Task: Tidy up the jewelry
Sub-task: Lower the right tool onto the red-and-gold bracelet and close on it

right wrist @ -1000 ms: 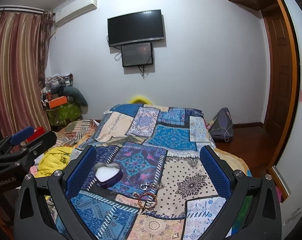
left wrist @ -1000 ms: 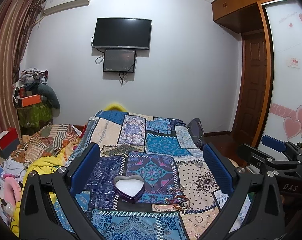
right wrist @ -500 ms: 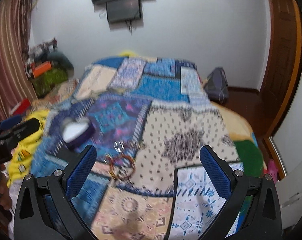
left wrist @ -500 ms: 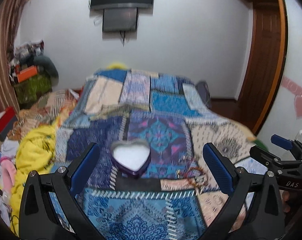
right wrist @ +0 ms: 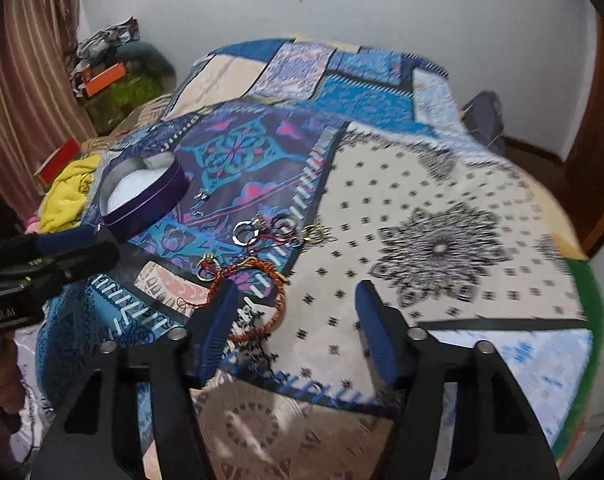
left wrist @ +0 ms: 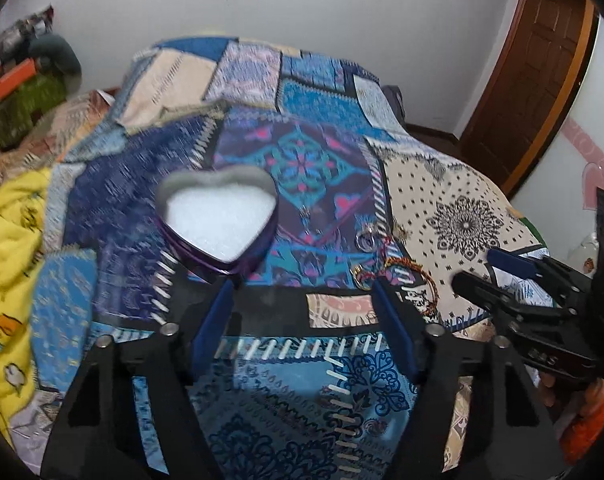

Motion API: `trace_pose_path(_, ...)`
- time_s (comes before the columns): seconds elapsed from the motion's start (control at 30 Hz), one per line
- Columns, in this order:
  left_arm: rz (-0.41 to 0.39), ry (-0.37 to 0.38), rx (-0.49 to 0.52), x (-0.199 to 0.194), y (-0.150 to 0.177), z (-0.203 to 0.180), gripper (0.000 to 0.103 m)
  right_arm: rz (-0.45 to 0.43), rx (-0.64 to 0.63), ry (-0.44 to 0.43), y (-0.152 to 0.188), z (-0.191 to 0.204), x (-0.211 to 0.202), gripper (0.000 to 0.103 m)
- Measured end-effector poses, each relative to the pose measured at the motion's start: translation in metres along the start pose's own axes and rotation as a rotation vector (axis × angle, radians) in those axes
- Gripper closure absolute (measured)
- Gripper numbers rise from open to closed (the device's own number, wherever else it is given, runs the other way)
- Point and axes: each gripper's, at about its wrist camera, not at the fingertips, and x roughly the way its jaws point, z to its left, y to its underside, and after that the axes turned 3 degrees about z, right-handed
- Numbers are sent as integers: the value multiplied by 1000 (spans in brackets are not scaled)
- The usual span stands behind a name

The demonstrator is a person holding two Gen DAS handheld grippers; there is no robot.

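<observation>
1. Left wrist view: the left gripper (left wrist: 303, 294) hovers low over the bed (left wrist: 461, 208), its jaws parted with nothing between them. The heart-shaped box (left wrist: 218, 220), open and white inside, sits on the quilt just ahead of the left finger. The jewelry lies to the right of the box: a silver ring (left wrist: 366, 237), a small gold ring (left wrist: 359, 274) and a red braided bracelet (left wrist: 415, 280) partly hidden behind the right finger. The right gripper (left wrist: 485, 270) shows at the right edge.

2. Right wrist view: the right gripper (right wrist: 296, 298) has its jaws released and empty, with the left finger lying over the braided bracelet (right wrist: 254, 300). Beyond it are the gold ring (right wrist: 205, 270), the silver ring (right wrist: 246, 234), dark hoops (right wrist: 284, 228) and a small gold piece (right wrist: 315, 234). The box (right wrist: 142, 196) sits well to the left, near the left gripper (right wrist: 72, 246).

3. Risks: the quilt is soft and busy in pattern, so closing jaws could pinch cloth with the bracelet or press a ring into a fold. The pieces lie close together; a tangled cord could drag a ring along and drop it short of the box.
</observation>
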Motion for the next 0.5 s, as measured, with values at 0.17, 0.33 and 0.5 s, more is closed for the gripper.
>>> trace_pose_path(0.17,61,68,-6,22,-1,-1,56,30,-20,-37,-4,0,18,65)
trace_pose_path(0.33,99,99,31,37,-3,-9,70,51,-63,-42,-6,4,33,71)
trace_pose_path(0.5,124,114,60,49,-6,-16,79,39,-94,-24,-5,5,36,87)
